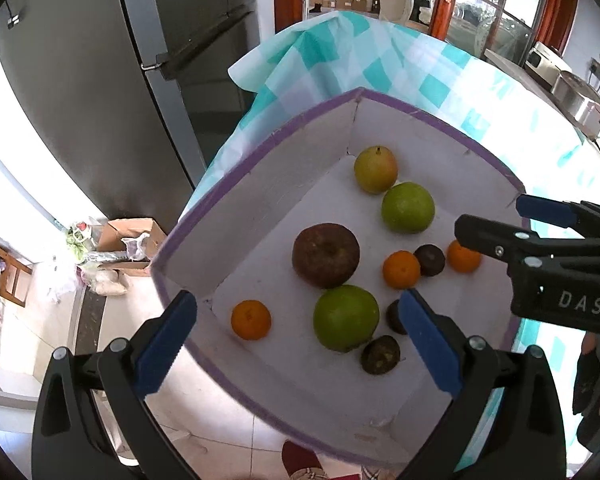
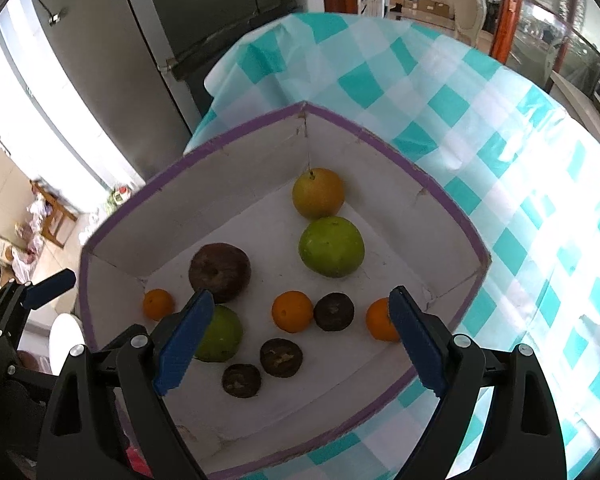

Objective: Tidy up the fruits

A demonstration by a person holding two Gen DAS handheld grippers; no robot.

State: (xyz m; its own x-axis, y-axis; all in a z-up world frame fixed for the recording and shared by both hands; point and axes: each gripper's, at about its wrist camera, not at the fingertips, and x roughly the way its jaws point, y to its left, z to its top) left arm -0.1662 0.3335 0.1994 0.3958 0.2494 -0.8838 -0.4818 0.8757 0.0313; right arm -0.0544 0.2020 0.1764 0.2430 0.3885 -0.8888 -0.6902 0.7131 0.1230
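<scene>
A: Left wrist view first: how do the fingers stand?

B: The left gripper (image 1: 300, 340) is spread wide, grasping nothing, hovering over the near end of the white box (image 1: 260, 184). Its left finger sits outside the purple-edged wall; its right finger overlaps a dark small fruit (image 1: 394, 316). Between them lie a small orange (image 1: 251, 319) and a green citrus (image 1: 346, 317).

A: And the right one?

B: The right gripper (image 2: 300, 340) is released too, nothing between the pads. Just ahead of it sit two dark fruits (image 2: 281, 357), another small orange (image 2: 292, 311) and a third dark one (image 2: 334, 311); its right finger partly hides an orange (image 2: 378, 319).

A: Further out?

B: A big brown round fruit (image 1: 326, 255), dimple facing up. Then a second green citrus (image 1: 408, 207), and in the far corner a yellow-green pear (image 1: 376, 169), stem pointing up toward the corner.

A: Where does the box rest?

B: On a counter under a teal checked cloth (image 2: 500, 168), one corner pointing away from the cameras. A grey refrigerator (image 1: 100, 100) stands beyond, to the left.
</scene>
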